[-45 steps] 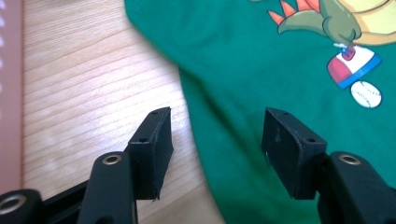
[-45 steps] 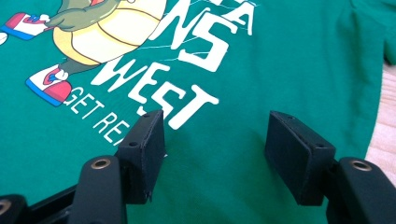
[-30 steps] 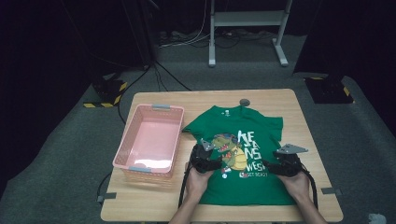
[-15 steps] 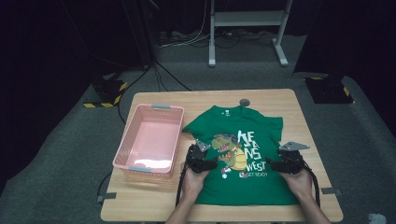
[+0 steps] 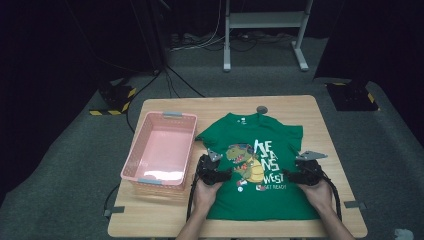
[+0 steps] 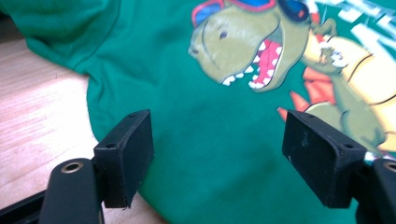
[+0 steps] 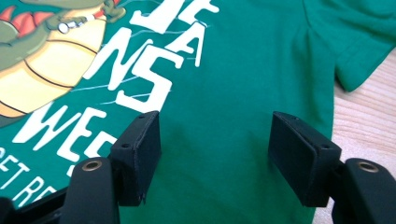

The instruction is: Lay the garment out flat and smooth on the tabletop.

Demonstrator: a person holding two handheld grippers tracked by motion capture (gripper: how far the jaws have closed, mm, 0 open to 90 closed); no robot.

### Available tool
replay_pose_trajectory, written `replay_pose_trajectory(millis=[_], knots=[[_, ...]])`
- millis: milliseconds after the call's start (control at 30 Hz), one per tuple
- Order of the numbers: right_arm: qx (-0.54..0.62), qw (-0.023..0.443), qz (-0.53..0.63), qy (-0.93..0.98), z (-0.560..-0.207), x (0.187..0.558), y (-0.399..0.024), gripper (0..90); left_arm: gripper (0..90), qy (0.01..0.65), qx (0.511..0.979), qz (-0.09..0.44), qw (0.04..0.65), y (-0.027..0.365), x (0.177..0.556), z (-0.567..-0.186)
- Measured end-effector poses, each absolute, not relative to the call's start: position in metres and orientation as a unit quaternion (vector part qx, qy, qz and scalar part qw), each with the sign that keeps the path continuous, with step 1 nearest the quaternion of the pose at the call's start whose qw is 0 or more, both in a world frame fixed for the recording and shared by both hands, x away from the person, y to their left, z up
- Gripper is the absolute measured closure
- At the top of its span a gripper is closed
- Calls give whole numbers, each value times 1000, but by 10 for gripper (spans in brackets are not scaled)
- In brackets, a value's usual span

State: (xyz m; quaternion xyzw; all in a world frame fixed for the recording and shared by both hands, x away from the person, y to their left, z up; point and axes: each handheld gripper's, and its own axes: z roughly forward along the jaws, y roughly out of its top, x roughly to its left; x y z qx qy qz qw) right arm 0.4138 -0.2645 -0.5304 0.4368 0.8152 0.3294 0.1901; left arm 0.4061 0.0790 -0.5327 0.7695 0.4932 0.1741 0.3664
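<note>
The green T-shirt (image 5: 260, 170) lies flat right of centre in the high view, collar toward the top, long axis running top to bottom. My left gripper (image 5: 216, 170) sits at its left edge, my right gripper (image 5: 300, 174) at its right edge, equally near. The left's jaws have just been opening; both stand spread, nothing pinched, cloth beneath them.

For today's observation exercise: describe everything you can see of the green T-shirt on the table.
The green T-shirt lies spread flat, front up, on the wooden table, neck toward the far edge, short sleeves out to the sides. It looks like soft knit cloth, lightly creased. Its print shows a cartoon dinosaur in sunglasses beside white lettering. A pink basket stands just beside it. The left gripper and right gripper hang over its lower part, jaws apart, no cloth pinched.
</note>
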Motion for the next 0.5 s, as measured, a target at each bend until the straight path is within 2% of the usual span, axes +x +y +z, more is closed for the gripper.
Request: replay_pose_trajectory(millis=[500], knots=[[420, 187, 348, 817, -527, 410, -255, 339, 234, 471, 786, 178, 358, 60, 414, -527]])
